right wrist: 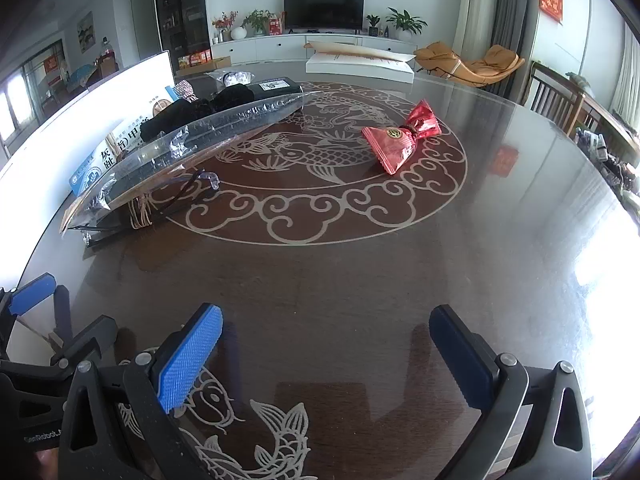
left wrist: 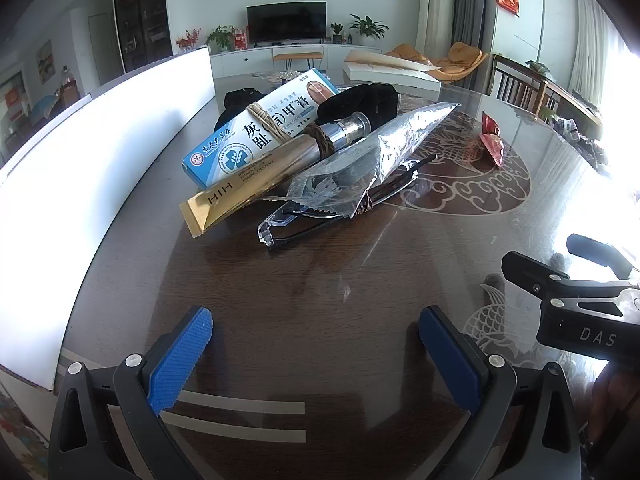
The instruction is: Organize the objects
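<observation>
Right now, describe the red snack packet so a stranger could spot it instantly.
Start at the round dark table with its pale fish-and-cloud inlay. The red packet lies alone on that inlay, right of the pile by the white box. It is the only red, shiny, twisted-end wrapper, bearing a round gold emblem.

A blue-and-white ointment box (left wrist: pixel 256 128), gold tube (left wrist: pixel 248 184), crinkled clear bag (left wrist: pixel 372 152) and glasses (left wrist: pixel 320 216) lie piled at ten o'clock on the table; a red packet (right wrist: pixel 400 140) lies apart at two o'clock.
</observation>
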Demonstrator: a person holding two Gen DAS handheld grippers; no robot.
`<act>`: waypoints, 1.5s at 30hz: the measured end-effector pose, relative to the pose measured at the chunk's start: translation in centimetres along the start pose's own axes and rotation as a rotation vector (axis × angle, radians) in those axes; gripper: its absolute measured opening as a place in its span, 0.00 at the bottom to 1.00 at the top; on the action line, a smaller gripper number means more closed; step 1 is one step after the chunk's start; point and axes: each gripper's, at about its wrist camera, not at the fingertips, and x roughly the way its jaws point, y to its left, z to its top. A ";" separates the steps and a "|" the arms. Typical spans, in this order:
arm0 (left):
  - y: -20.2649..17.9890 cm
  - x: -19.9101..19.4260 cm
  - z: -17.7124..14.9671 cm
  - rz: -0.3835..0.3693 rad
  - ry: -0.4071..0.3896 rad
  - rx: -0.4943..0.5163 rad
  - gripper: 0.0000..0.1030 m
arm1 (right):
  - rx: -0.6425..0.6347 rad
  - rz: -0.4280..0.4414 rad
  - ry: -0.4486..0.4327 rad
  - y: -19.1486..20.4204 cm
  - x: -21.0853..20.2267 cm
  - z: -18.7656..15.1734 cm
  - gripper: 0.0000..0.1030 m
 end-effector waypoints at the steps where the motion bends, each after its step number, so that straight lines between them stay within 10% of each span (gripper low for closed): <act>1: 0.0 0.0 0.0 0.000 0.000 0.000 1.00 | 0.001 0.000 0.002 0.0 0.0 0.0 1.00; 45: 0.7 -0.4 -0.5 -0.035 0.019 0.037 1.00 | 0.017 0.001 0.020 -0.3 0.4 0.1 1.00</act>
